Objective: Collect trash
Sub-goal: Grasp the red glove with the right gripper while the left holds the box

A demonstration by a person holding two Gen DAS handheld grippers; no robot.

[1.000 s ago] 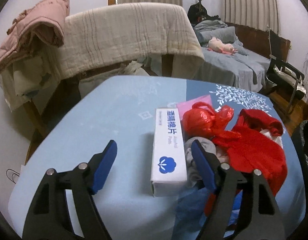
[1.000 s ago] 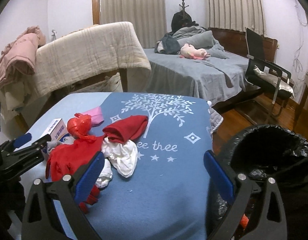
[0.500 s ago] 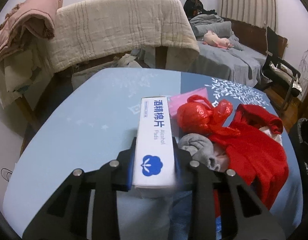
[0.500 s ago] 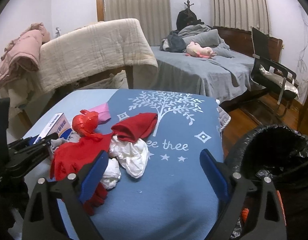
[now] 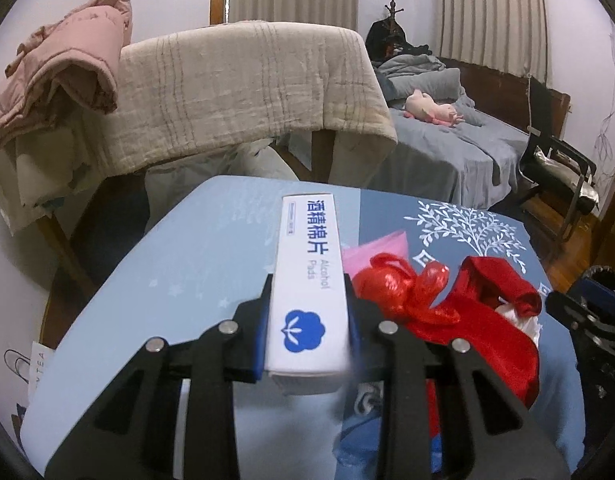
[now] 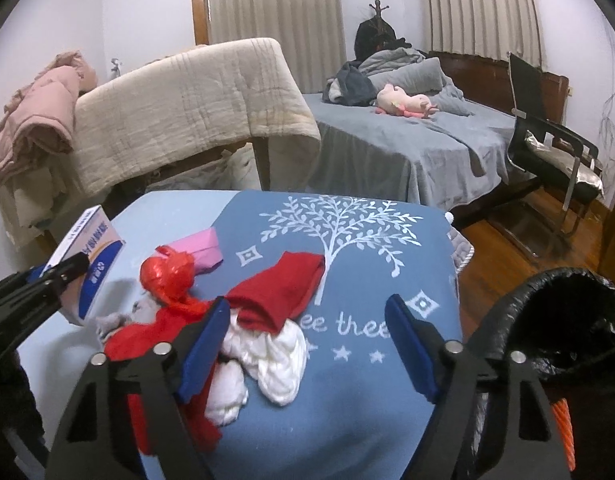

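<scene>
Clamping the white alcohol pads box (image 5: 307, 300) by its two long sides, the left hand-held gripper (image 5: 309, 332) has its blue pads pressed flat against the carton. The box's long axis runs straight ahead along the fingers, its far end pointing away toward the draped beige quilt (image 5: 243, 92), and it is lifted off the blue surface (image 5: 179, 264). The right hand-held gripper (image 6: 307, 340) has just been closing yet stands wide, nothing gripped, over a white crumpled wad (image 6: 275, 360) and red cloth (image 6: 283, 292). A red plastic bag (image 6: 169, 276) lies just beside these. A black-lined trash bin (image 6: 567, 320) stands at the right.
</scene>
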